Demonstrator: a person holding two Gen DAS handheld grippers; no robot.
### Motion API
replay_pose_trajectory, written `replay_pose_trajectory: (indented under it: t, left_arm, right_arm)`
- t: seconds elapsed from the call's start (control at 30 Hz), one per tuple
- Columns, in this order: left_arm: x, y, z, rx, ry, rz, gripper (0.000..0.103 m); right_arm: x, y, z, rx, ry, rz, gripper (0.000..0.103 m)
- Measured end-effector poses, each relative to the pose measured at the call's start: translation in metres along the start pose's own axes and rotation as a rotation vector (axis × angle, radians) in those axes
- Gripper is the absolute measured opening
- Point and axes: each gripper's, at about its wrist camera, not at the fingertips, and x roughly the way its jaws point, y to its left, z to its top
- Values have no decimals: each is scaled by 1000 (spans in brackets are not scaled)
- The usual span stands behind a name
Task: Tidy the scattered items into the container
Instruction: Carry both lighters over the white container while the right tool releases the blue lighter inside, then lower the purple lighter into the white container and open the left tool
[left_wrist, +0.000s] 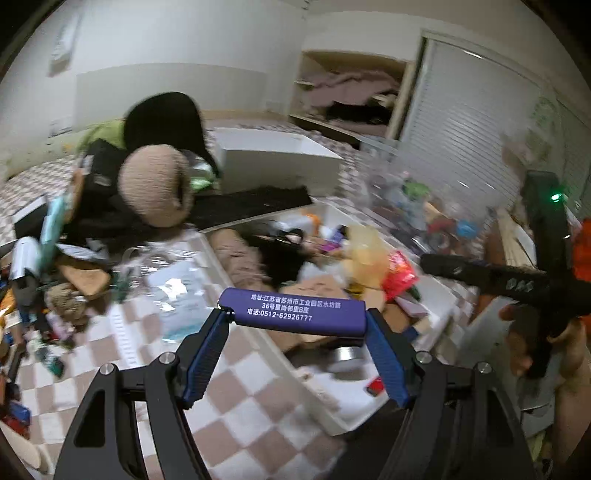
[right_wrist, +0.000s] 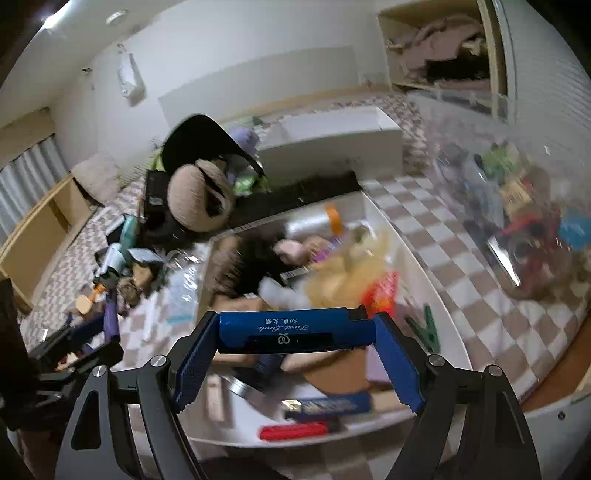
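Note:
My left gripper (left_wrist: 297, 314) is shut on a purple lighter (left_wrist: 299, 312) with white print, gripped end to end between the blue pads. It hangs over the near left rim of the white container (left_wrist: 325, 398), which holds many mixed items. My right gripper (right_wrist: 295, 328) is shut on a blue lighter (right_wrist: 295, 330), also gripped by its ends, above the white container (right_wrist: 436, 273). The right gripper's black body (left_wrist: 546, 266) and a hand show at the right edge of the left wrist view.
A heap of scattered items (left_wrist: 55, 280) lies left of the container on the checkered cover (left_wrist: 240, 406). A beige plush (left_wrist: 159, 188) and a black cap (left_wrist: 166, 118) sit behind it. A white box (left_wrist: 280, 162) stands further back, a clear bin (right_wrist: 517, 206) at the right.

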Motion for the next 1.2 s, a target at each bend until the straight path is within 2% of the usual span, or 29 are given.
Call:
replay_pose_trajectory:
  t: [0.13, 0.43, 0.67, 0.97, 1.07, 1.2]
  left_arm:
    - [16, -17, -3, 21, 46, -37, 74]
    - [47, -38, -15, 73, 172, -36, 75]
    - [62, -40, -20, 59, 253, -28, 75]
    - [77, -39, -21, 29, 333, -10, 75]
    - [78, -40, -23, 23, 346, -10, 75]
    - [78, -39, -22, 15, 342, -9, 75]
  right_arm:
    - [11, -12, -11, 14, 34, -14, 83]
    - [26, -18, -19, 3, 84, -20, 83]
    - [37, -19, -19, 10, 142, -36, 83]
    - [45, -20, -20, 52, 169, -74, 83]
    - [43, -18, -18, 58, 164, -71, 92]
    - [41, -15, -17, 88, 158, -62, 94]
